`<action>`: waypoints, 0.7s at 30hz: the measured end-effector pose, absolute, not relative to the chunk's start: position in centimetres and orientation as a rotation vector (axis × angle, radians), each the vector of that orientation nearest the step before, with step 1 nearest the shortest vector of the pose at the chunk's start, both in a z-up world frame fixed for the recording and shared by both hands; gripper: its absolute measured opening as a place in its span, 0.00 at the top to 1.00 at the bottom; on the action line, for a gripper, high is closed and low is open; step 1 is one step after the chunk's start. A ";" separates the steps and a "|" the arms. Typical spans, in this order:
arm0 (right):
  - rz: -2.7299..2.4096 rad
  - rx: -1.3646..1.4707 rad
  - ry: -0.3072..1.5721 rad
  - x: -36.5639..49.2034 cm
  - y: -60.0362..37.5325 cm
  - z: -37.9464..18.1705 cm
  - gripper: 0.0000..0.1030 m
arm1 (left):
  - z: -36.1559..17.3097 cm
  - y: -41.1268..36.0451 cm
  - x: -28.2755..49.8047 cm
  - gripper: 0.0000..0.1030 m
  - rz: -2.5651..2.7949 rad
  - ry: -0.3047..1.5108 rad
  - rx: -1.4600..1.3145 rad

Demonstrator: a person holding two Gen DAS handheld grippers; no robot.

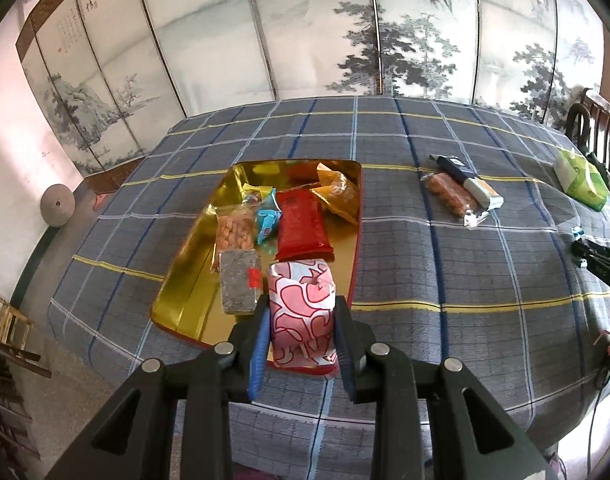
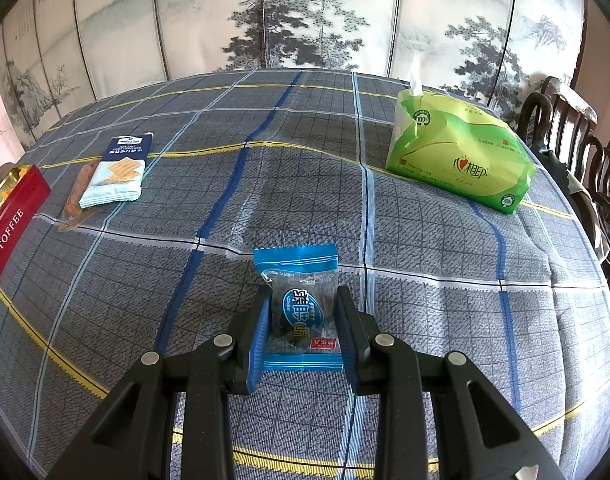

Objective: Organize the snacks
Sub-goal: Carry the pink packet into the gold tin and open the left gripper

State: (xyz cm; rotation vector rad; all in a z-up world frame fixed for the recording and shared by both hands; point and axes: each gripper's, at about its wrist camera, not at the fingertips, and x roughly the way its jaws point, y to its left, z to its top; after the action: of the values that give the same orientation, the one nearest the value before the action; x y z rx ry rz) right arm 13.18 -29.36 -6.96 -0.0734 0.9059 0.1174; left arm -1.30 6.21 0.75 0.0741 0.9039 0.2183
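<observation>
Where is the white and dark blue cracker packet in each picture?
Left wrist view: the flat white and dark blue cracker packet lies upper right, on the checked tablecloth.
Right wrist view: upper left.
Shared landmark: the green tissue pack.

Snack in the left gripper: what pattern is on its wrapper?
The wrapped snack has pink swirls outlined in red on white, best seen in the left wrist view.

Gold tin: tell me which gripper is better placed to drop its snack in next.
Left. The left gripper holds the pink-and-white packet right at the gold tin's near edge. The right gripper grips its blue candy packet over cloth, well away.
</observation>
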 end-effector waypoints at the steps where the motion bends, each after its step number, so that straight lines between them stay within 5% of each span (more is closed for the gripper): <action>1: 0.118 -0.073 0.906 13.2 -29.4 -7.0 0.73 | 0.7 6.3 -1.3 0.71 0.221 0.903 0.076; 21: 0.117 -0.075 0.906 13.2 -29.3 -7.0 0.73 | 0.7 13.7 1.6 0.71 0.268 0.931 -0.066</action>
State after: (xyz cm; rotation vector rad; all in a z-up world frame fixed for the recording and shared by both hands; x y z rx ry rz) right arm 13.17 -29.34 -6.98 -0.0750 0.9057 0.1172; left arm 1.60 13.69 0.69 -0.0665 0.9314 0.2680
